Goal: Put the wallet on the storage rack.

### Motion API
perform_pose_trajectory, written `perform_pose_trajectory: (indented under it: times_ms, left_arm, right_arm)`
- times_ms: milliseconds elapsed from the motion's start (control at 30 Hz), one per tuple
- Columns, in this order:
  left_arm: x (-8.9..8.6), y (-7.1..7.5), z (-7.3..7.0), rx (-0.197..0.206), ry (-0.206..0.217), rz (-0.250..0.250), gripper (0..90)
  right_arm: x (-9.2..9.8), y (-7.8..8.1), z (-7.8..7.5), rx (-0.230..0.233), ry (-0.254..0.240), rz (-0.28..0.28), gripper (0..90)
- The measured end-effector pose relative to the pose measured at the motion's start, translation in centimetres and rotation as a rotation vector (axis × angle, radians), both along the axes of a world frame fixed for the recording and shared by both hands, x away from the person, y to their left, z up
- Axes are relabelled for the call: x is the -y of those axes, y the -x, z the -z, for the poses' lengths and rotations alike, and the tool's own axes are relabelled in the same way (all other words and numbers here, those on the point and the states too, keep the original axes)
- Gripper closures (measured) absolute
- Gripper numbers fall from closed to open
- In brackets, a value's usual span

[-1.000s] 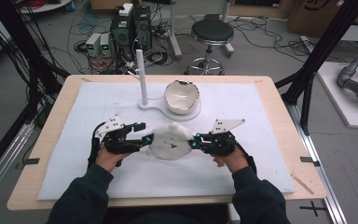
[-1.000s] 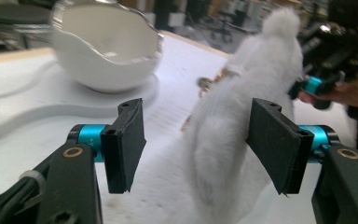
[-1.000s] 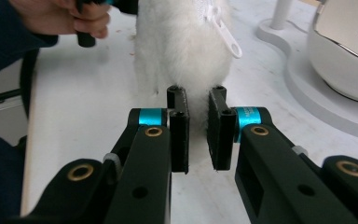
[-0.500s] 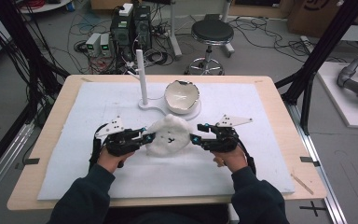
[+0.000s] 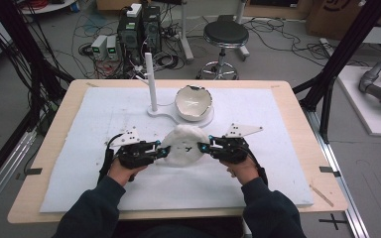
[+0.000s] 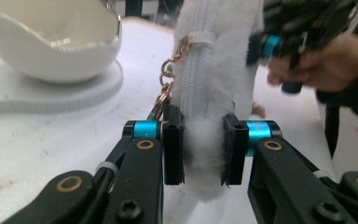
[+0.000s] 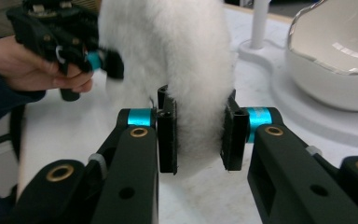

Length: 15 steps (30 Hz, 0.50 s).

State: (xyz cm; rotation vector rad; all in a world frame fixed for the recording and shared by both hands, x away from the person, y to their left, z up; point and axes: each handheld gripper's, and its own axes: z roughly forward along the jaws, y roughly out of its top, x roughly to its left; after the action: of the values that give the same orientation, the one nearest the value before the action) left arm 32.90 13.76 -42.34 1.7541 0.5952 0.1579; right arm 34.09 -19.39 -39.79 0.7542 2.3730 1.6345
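Holding this fluffy white pouch [image 5: 182, 145] up between both hands right now, one gripper on each end. My left gripper [image 6: 200, 149] is clamped on the edge where the zipper [image 6: 199, 70] runs, so the zipper line stands upright right in front of that camera with the little gold chain pull [image 6: 168, 79] dangling beside it. My right gripper [image 7: 198, 135] is pinched on the opposite end, jaws squeezed into the fur.

Why both ends? My guess is that a soft pouch like this just flops if you grab it one-sided, so pinning it at two opposite points keeps it stretched and standing on edge instead of lying flat. It also puts the zipper where I can get at it, though I can't tell from here whether it's open or closed.

The pouch sits in the middle of the white mat [image 5: 99, 119] on the desk [image 5: 44, 144], near me; I can't tell if its bottom edge touches the mat or hangs just above. Behind it is the cracked-egg-shaped white bowl [image 5: 193, 101] on its white base [image 5: 166, 115] with the upright post [image 5: 151, 82]. The bowl looks empty and open at the top, so it seems a likely spot for the pouch, but that's just my read.
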Motion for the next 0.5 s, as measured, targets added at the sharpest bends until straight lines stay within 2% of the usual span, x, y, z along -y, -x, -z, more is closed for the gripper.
perform_pose_trajectory:
  times_ms: [100, 133, 200, 267, 300, 333, 400, 500]
  left_arm:
    - [0.1, -0.1, 0.2, -0.011, -0.019, -0.010, 74.1]
    - [0.1, -0.1, 0.2, -0.015, -0.013, -0.014, 73.2]
    - [-0.3, -0.3, 0.1, -0.017, -0.019, -0.043, 68.9]
    - [-1.1, -0.5, 0.0, -0.031, -0.013, -0.095, 61.3]
    - [-1.1, -0.5, 0.0, -0.031, -0.013, -0.095, 56.7]
    - [-2.1, -0.7, -0.2, -0.033, 0.000, -0.139, 55.8]
    - [-3.3, -0.8, -0.4, -0.019, 0.004, -0.192, 52.4]
    - [-5.3, -1.0, -0.8, -0.002, 0.018, -0.261, 50.5]
  right_arm:
    - [-0.1, 0.1, -0.2, 0.037, 0.037, 0.009, 75.0]
    - [-0.1, 0.1, -0.2, 0.039, 0.038, 0.007, 75.3]
    - [-0.2, 0.1, -0.4, 0.061, 0.045, 0.010, 75.7]
    - [-0.3, 0.2, -0.7, 0.088, 0.064, 0.025, 76.2]
    - [-0.2, 0.2, -1.0, 0.109, 0.084, 0.036, 76.4]
    - [-0.2, 0.2, -1.1, 0.120, 0.089, 0.040, 76.6]
    - [0.1, 0.0, -1.6, 0.131, 0.090, 0.055, 76.6]
    - [0.3, -0.4, -2.3, 0.172, 0.102, 0.074, 76.6]
